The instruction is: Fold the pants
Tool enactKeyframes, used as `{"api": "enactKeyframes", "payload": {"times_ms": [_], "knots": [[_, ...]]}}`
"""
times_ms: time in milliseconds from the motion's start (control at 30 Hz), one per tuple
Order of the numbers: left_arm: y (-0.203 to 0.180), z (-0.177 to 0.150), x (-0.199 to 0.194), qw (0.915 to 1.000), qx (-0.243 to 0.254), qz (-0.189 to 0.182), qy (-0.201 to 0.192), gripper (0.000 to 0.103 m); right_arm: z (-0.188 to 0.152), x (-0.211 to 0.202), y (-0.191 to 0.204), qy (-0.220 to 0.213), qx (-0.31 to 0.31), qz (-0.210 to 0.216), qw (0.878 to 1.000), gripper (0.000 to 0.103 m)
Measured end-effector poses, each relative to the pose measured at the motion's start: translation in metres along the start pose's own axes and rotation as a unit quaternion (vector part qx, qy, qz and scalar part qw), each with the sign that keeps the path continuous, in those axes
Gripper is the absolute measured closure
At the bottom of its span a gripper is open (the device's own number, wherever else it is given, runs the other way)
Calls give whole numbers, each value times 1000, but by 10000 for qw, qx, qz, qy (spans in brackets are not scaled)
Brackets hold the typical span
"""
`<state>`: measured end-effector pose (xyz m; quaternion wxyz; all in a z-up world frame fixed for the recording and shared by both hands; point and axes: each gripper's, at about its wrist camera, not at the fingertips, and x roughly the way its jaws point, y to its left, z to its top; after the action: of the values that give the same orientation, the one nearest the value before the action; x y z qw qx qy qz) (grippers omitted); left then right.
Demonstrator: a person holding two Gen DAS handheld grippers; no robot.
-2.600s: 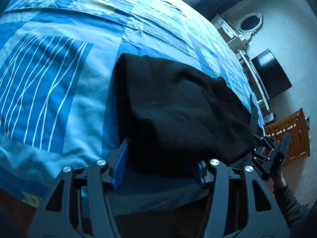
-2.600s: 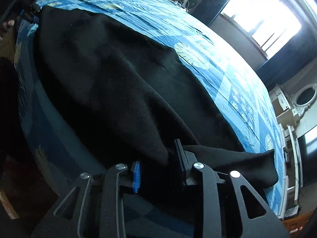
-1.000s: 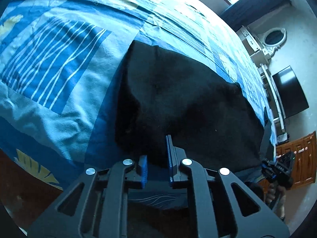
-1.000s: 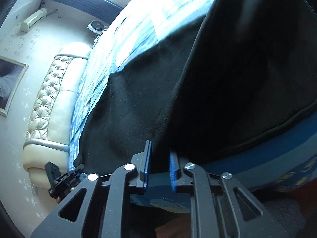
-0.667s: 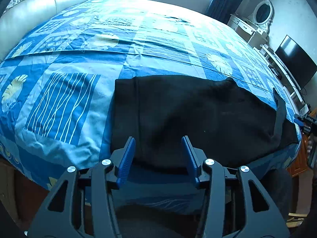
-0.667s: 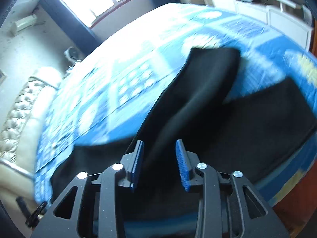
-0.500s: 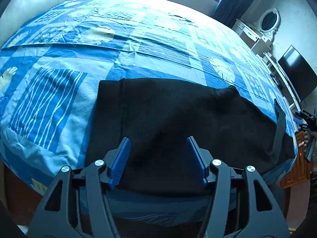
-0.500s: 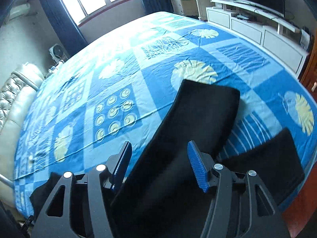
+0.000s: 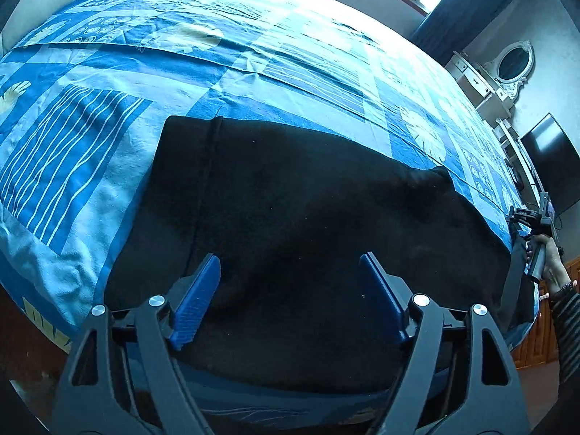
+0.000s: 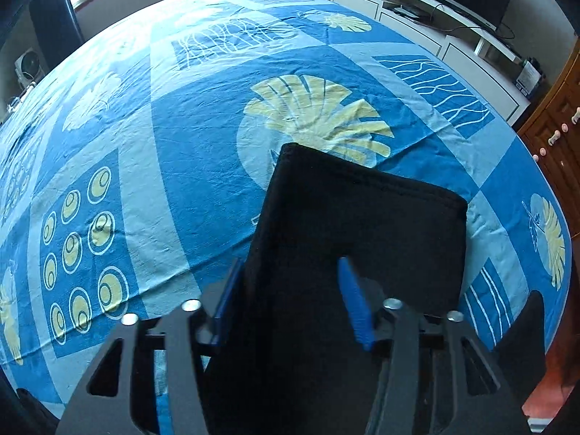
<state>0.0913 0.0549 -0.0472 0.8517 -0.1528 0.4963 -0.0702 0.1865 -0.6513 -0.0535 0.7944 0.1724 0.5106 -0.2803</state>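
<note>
Left wrist view: my left tool [image 9: 290,286], opening wide, has let go of the black pants [image 9: 308,217] on the bed [image 9: 108,127]; right tool [image 10: 286,293] narrows over a leg, unclamped.

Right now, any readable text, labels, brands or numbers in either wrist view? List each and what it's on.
None readable.
Bedsheet: printed leaves, circles and wavy lines only, no lettering.
Black pants: no tag or logo visible.
Small white card on the TV stand: may carry print, too small and blurred to read.
TV: dark screen, no brand mark legible.
</note>
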Motion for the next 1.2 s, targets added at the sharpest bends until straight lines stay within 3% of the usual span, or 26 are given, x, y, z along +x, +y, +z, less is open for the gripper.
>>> {"api": "enactKeyframes", "payload": {"times_ms": [33,67,267,433,567,667,833,967,1200], "knots": [[0,0,1,10000,3,26,0,24,-1,-5,-6,-46,-20,214,9998,83],[-1,-1,2,10000,19,47,1,24,-3,-12,-14,-79,46,418,9991,96],[-7,-3,4,9996,201,209,-21,21,-37,-95,-99,-1071,694,1440,9813,96],[-9,-4,5,9993,246,288,-40,19,-100,-138,-187,-1674,1405,1726,9604,96],[-12,-6,5,9990,280,344,-62,19,-152,-120,-234,-1578,2009,1882,9483,96],[-14,-7,6,9985,347,417,-71,17,-178,-91,-252,-1265,2409,2044,9403,96],[-19,-9,8,9975,450,537,-57,16,-190,-55,-272,-954,3173,2811,9006,95],[-20,-10,8,9971,457,603,-49,15,-185,-44,-281,-1043,3555,3046,8775,93],[-24,-11,9,9962,489,726,-25,15,-182,-71,-283,-1273,3473,3153,8739,97]]}}
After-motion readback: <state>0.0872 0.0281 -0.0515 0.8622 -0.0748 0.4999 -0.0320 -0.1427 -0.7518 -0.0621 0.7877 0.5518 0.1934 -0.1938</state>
